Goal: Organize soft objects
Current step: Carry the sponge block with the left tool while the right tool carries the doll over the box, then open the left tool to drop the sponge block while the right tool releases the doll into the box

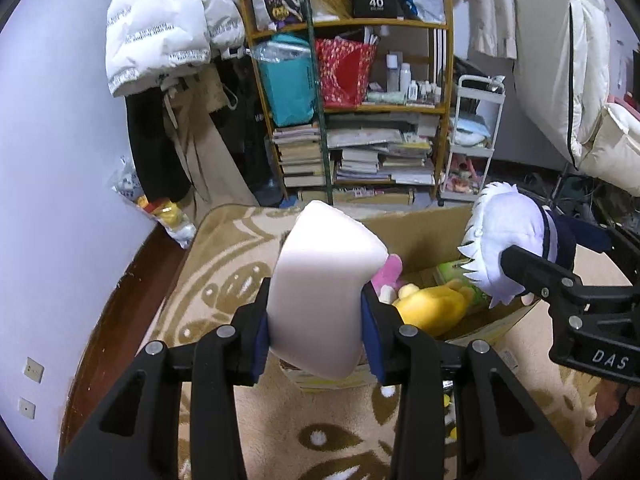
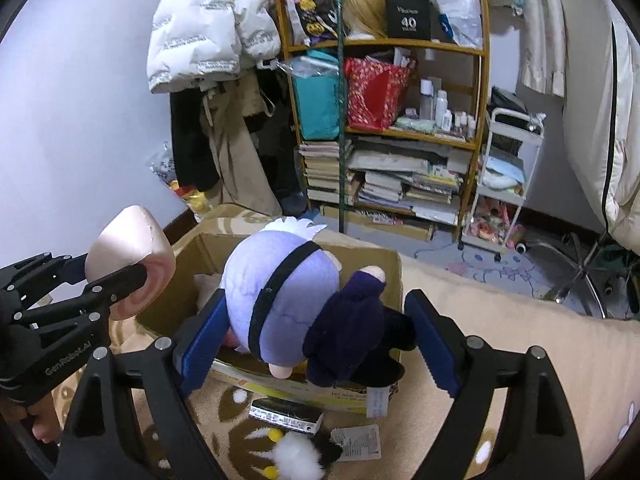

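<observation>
- Already partly filled, the cardboard box sits on the patterned rug just ahead of and below both sets of jaws; I judge the sorting well under way but not finished.
- Inside it, beyond the left jaws, lie a yellow plush, a pink plush and something green I cannot make out.
- Over the box's near edge hangs the white-haired doll, between the right gripper jaws, which are spread wide; the right pad stands clear of the doll's dark body, so the hold looks loose or releasing.
- Above the box's left side, the left gripper jaws pinch a pale pink foam pillow from both sides; it is not yet in.
- Below the right jaws, on the rug outside the box, lie a small fluffy toy and a paper tag, seemingly left to collect.
</observation>
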Tool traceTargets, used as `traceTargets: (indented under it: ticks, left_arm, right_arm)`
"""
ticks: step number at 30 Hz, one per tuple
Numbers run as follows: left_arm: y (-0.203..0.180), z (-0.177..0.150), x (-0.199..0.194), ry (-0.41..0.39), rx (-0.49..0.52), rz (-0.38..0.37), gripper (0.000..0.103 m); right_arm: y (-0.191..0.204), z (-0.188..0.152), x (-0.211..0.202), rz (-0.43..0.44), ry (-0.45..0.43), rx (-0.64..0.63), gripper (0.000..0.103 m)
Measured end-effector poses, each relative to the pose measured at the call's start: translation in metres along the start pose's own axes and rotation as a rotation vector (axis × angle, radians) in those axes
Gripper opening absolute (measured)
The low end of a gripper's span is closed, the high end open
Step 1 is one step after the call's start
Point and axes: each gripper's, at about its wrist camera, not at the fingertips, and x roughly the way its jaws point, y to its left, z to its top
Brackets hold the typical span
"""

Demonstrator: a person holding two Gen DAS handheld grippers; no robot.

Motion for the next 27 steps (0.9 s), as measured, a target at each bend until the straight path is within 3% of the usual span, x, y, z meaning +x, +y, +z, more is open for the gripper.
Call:
traceTargets:
  ticks: [16,19,24,27]
  left_arm:
    - [-0.019,-0.012,0.026,0.096,0.046,-0.015,0.043]
    - [-0.017,-0.011,0.026,0.119,0.029,-0.019,0.052]
    - [-0.011,-0.005,0.020,0.104,0.020,0.013,0.079]
    - [-0.004,-0.002,0.017,0.114,-0.011,-0.017,0.082]
  right_arm:
    - [0.002,-0.011,0.021,0.004,0.083,0.009,0.095]
    - [0.001,-0.016,0.024,0.006,0.101,0.008,0.098]
    - [-0.003,-0.023,0.020,0.006,0.086,0.019,0.098]
    - [-0.007,-0.021,0.013,0.010,0.076,0.029,0.098]
